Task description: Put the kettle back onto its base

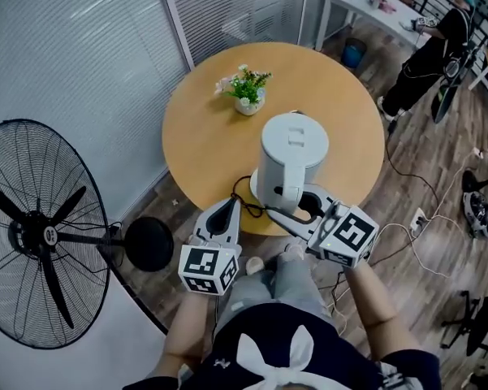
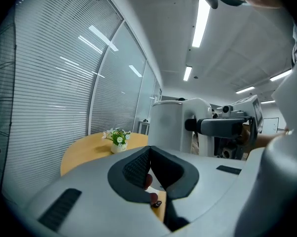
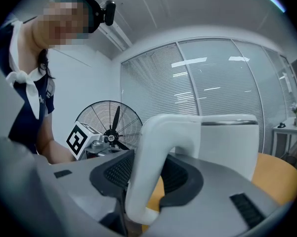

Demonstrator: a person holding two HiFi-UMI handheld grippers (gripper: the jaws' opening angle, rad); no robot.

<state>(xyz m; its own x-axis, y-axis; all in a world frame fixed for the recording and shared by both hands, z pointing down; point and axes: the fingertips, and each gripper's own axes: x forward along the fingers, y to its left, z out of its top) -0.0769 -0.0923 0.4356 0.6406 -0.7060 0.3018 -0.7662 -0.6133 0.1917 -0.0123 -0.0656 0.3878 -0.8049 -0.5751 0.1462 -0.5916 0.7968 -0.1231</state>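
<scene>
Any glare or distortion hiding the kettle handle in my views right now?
Right gripper view: strong fisheye bending and dark corners, but the kettle handle reads sharp. Left gripper view: ceiling lights are blown out. Head view: evenly lit, clear.

The handle [image 3: 153,152] of the kettle [image 3: 227,142], held between the jaws of the right gripper [image 3: 148,171], is smooth white plastic with a soft shine. Just past the jaws, a thin band [image 3: 232,123] round the kettle looks like shiny metal. The jaw pads [image 3: 116,171] are dark, rough and bumpy, like rubber. Both gripper shells are matt grey plastic. Ahead of the jaws of the left gripper [image 2: 149,172], the table [image 2: 84,147] looks like smooth wood.
</scene>
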